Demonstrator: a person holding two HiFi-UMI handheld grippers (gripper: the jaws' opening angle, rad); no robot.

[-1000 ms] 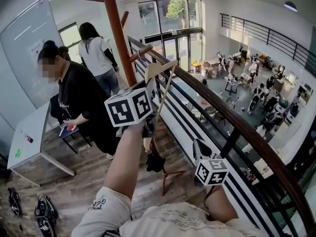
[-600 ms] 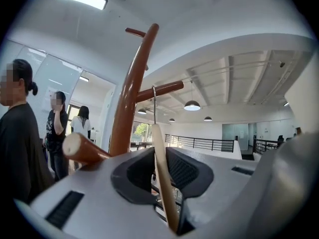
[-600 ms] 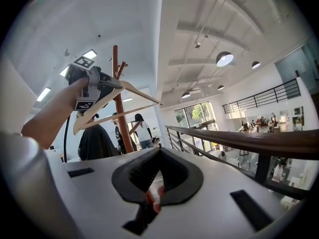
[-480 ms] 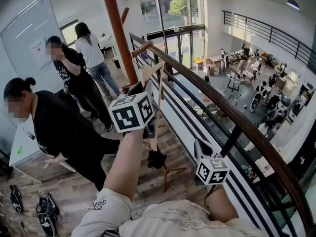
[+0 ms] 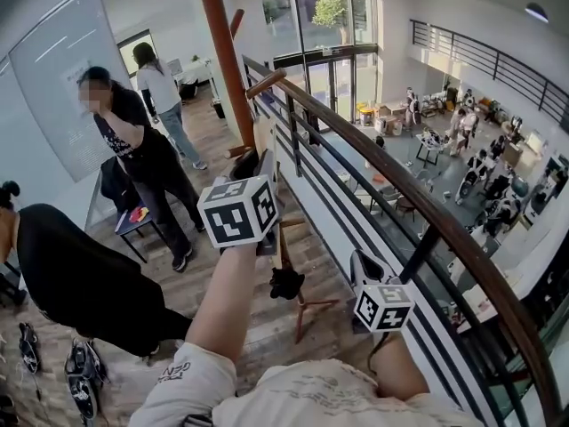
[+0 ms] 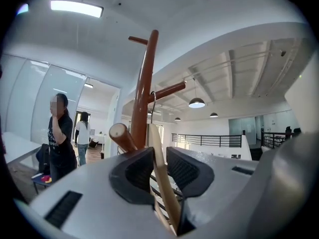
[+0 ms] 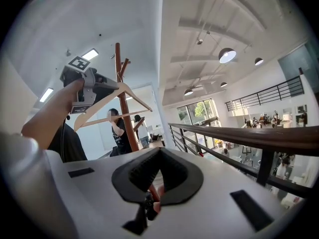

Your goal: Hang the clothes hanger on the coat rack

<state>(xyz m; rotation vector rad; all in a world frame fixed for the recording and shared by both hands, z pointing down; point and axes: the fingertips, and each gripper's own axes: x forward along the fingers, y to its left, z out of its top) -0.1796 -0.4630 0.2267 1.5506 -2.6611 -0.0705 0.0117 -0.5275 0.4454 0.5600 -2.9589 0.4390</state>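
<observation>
Left hand-held gripper [image 6: 159, 156] clamps clothes hanger [image 6: 162, 179] by coat rack [image 6: 145, 83] (right hand-held gripper [image 7: 158, 157] closed).

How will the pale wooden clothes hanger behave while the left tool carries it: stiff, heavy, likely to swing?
Probably stiff: the pale wooden clothes hanger shows straight arms. Likely light: the left tool alone holds it raised. Its thin metal hook may swivel on a round brown peg.

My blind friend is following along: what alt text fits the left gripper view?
The left gripper has its two dark jaws shut on a pale wooden clothes hanger, whose metal hook rises close to a side peg of the brown coat rack just behind. A person in black stands at the left.
</observation>
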